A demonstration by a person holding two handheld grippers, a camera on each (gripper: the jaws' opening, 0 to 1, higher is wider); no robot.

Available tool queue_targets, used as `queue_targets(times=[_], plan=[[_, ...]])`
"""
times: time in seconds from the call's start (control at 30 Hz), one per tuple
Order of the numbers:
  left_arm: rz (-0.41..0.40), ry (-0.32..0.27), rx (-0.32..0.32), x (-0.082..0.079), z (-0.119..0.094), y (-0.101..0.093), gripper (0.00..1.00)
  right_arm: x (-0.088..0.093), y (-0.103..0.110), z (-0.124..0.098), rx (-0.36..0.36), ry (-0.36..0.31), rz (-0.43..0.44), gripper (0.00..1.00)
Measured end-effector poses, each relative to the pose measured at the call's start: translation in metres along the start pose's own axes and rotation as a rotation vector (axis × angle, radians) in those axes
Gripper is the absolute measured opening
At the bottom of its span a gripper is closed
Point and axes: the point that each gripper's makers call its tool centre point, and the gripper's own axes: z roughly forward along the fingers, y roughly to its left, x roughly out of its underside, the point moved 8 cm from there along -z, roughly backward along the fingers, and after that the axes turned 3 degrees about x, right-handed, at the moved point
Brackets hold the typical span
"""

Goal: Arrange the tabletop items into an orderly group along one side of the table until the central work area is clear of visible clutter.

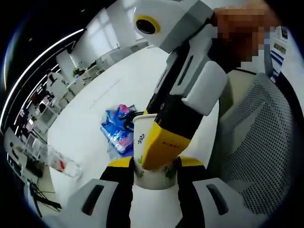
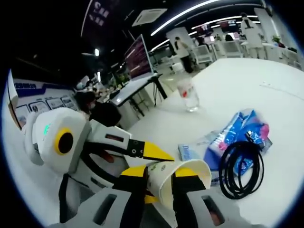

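Beside the worktop [image 1: 95, 114], grey mesh office chair [image 1: 266, 142]. Beyond the worktop's far edge, dark display screen [image 2: 137, 57], rows of white desks [image 2: 228, 47], bright ceiling light strip [image 2: 190, 14]; blue wall posters [image 2: 47, 102] further off.

A white table [image 2: 228, 80] is stretching across an open office. A grey mesh chair [image 1: 263, 137] is standing beside it. Long ceiling light strips [image 2: 190, 12] are glowing overhead. Desks [image 2: 137, 88] with a large dark monitor [image 2: 138, 57] are lining the background, and posters [image 2: 52, 102] are hanging on a wall.
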Motion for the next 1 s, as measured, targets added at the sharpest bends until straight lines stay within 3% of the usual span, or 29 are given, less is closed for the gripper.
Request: queue_targets(times=[0.2,0.67,1.0], plan=[[0.007,-0.003,0.011,-0.002,0.000,-0.002,0.35,0.003,0.009,0.003,-0.032,0.001,0.039,0.03],[0.007,0.013,-0.001,0.001,0.000,0.003,0.37,0.004,0.008,0.008,-0.018,0.009,0.033,0.01],[-0.100,-0.013,-0.034,0.007,-0.005,0.014,0.32,0.000,0.000,0.009,0.013,0.013,0.018,0.00]])
